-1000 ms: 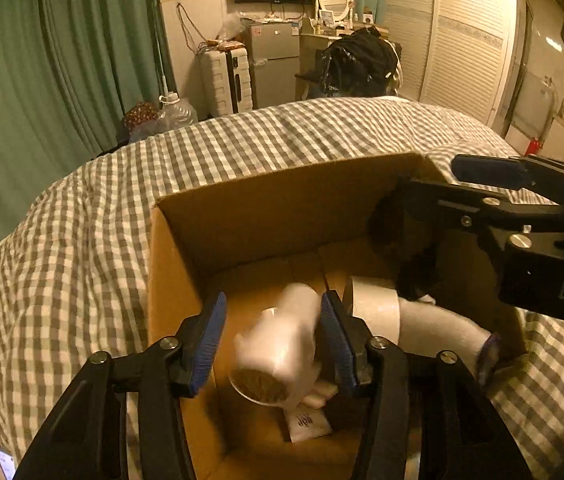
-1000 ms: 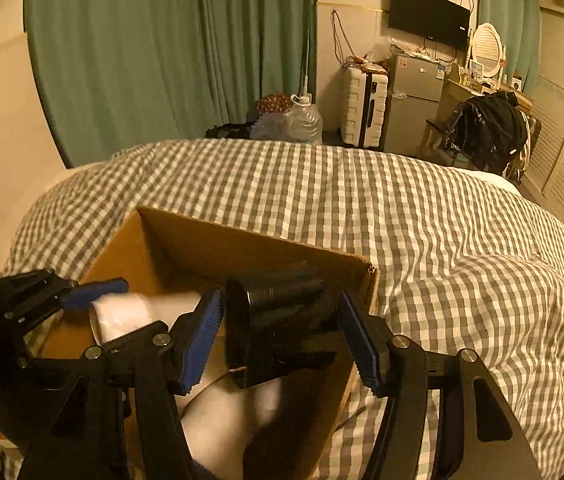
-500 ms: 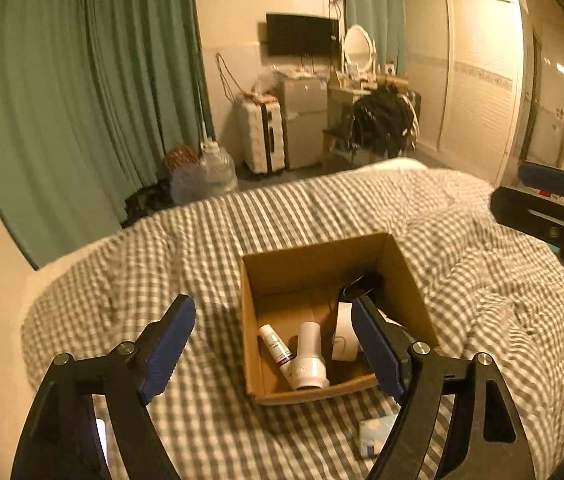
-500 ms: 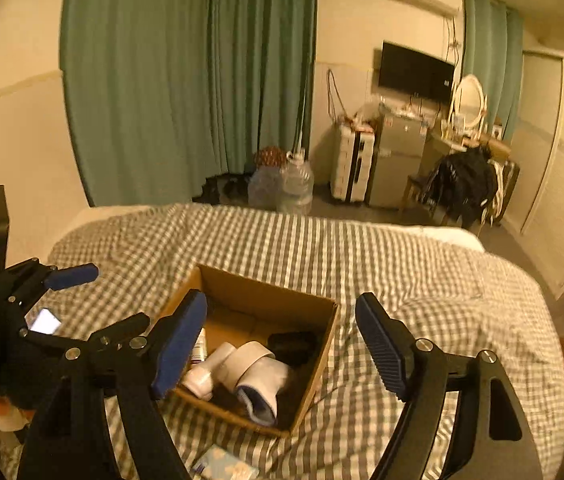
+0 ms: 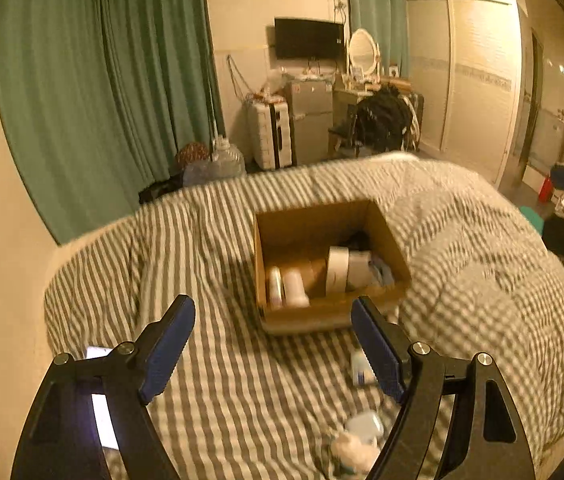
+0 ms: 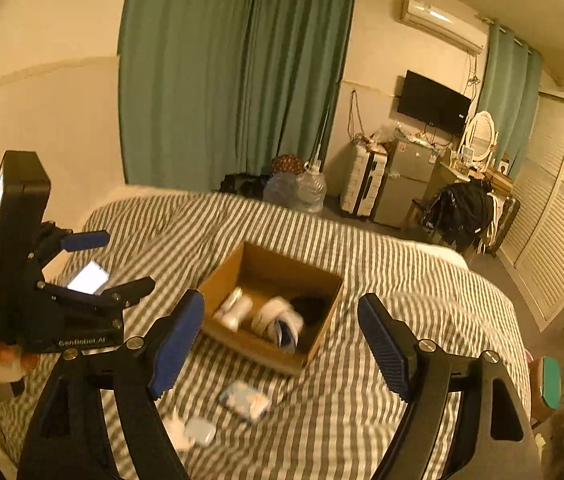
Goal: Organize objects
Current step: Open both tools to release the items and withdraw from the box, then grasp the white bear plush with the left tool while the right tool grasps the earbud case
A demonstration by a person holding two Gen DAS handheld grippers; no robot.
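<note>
An open cardboard box sits on the checked bed cover. It holds white bottles, a tape roll, a white bundle and a dark object. My left gripper is open and empty, held back above the bed in front of the box. My right gripper is open and empty, above the box's near side. The left gripper also shows in the right wrist view. A small light-blue pack, a pale case and a small white item lie on the cover near me.
A lit phone lies on the bed at the left. The checked cover spreads around the box. Beyond the bed stand green curtains, water jugs, a white suitcase, a small fridge and a chair with dark clothes.
Both grippers let go of their items into the box, opened wide and pulled up and back. The box looks smaller and loose items on the cover came into view.
</note>
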